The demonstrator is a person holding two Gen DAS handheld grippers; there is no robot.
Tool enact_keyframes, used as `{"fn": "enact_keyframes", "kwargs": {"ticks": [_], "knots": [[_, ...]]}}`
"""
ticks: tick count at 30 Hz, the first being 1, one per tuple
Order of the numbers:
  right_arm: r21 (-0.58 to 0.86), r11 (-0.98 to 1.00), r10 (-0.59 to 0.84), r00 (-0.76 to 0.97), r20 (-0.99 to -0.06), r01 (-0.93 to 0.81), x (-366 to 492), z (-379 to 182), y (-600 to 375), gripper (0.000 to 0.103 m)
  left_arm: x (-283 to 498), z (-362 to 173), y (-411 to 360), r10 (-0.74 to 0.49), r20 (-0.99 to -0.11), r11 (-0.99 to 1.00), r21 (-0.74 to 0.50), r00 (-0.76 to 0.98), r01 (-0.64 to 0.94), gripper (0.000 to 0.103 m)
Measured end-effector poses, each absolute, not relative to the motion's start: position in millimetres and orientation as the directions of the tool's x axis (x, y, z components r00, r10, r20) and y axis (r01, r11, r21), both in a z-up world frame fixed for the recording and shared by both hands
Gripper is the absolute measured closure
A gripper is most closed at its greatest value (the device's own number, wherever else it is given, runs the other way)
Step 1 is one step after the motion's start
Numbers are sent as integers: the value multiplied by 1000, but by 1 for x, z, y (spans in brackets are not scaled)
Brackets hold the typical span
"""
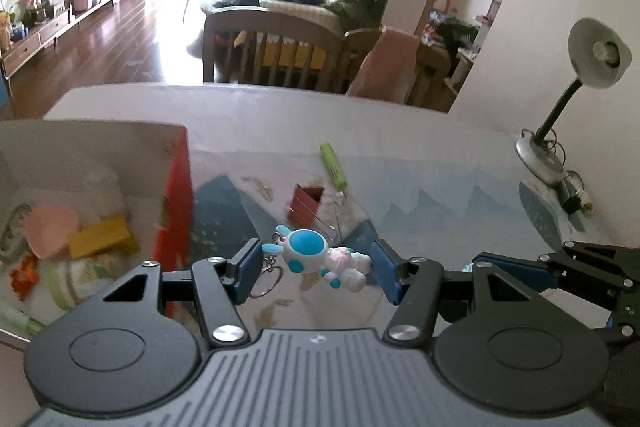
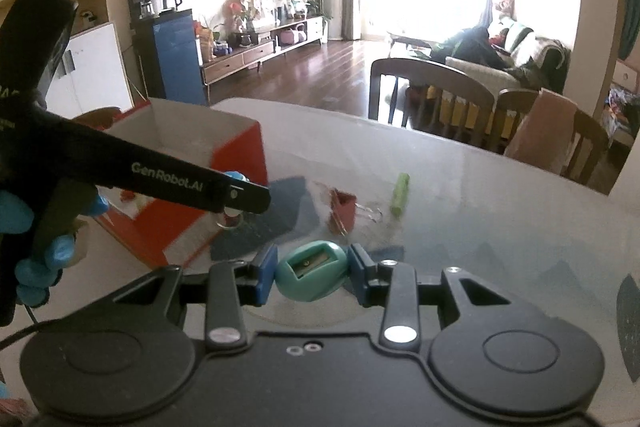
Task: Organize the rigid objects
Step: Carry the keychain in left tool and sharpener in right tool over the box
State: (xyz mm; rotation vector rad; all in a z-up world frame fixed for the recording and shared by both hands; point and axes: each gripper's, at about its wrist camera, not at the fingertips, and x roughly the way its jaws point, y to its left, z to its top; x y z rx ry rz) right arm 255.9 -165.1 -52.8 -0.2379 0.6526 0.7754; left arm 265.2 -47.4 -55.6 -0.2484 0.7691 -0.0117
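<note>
A white and blue astronaut-bunny keychain hangs above the table, with my left gripper shut on it; its metal ring dangles at the left pad. In the right wrist view my right gripper is shut on a teal pencil sharpener, also clear of the table. A red cardboard box stands open at the left, holding a pink lid, a yellow block and other small items. On the table lie a red binder clip and a green cylinder.
A desk lamp stands at the table's right edge by the wall. Wooden chairs line the far side. In the right wrist view a blue-gloved hand carries the left gripper in front of the box.
</note>
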Motion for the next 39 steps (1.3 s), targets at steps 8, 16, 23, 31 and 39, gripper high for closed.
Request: {"fn": "enact_keyframes", "kwargs": {"ticks": [8,16,23,31,39], "knots": [[2,683,589,549,-593,-731,243,-30,-120,65,249,-32,-1,-92,-664,969,-232,742,-87,44],[-15,661,603,543,-585,-751,233,-21,-71,65,233,-16,51,-71,-650,969,-224,756,-101,44],[-34,633,613,527,-588,-774,226,-21,-31,65,224,-13,103,-42,-652,965,-223,757,-138,44],[-62,612,601,514,-612,-789,221,-31,12,65,218,-18,156,1,-662,960,-209,749,-187,44],[-69,604,569,490,-661,-794,225,-52,45,65,224,-37,197,8,-696,955,-207,718,-212,44]]}}
